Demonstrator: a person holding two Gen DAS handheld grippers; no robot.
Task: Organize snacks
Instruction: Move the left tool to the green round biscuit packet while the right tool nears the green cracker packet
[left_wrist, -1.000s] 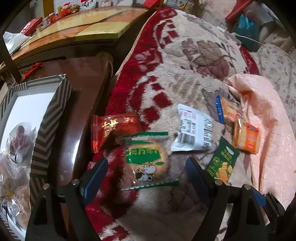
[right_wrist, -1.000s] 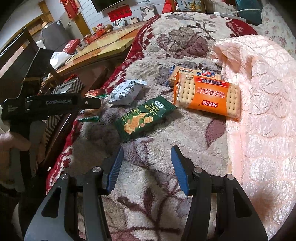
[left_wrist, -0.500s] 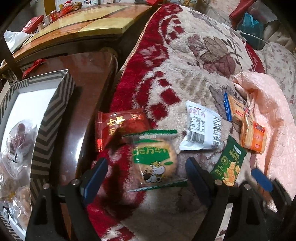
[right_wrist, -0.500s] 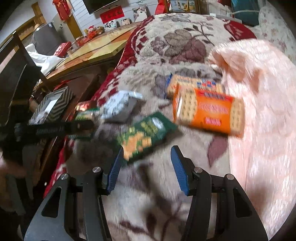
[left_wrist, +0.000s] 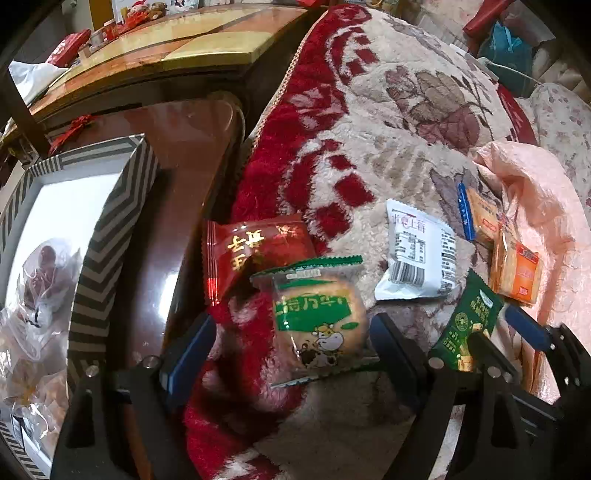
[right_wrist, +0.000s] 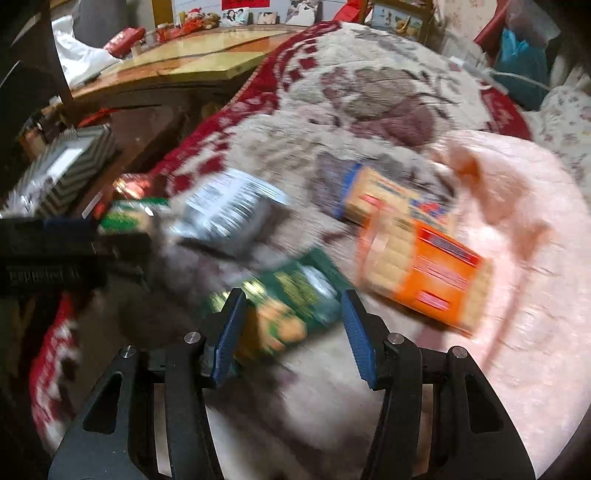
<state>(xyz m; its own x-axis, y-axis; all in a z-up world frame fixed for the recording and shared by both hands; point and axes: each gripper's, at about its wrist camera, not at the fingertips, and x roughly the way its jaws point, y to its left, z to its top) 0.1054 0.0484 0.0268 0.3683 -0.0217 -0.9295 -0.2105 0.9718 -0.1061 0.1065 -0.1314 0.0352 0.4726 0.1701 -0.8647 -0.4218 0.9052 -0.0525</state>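
- Plush red-and-cream blanket carries six loose snack packs; judged from this, most sorting is not yet done.
- Striped box at the left, on the dark table, already contains clear-wrapped snacks.
- Left gripper is released, its jaws standing wide on either side of the green-and-clear biscuit pack, pads apart from it.
- Right gripper is released, its jaws straddling the near end of the dark green cracker pack; no contact is visible through the blur.
- Red pack, white pack and orange cracker packs lie untouched farther off.
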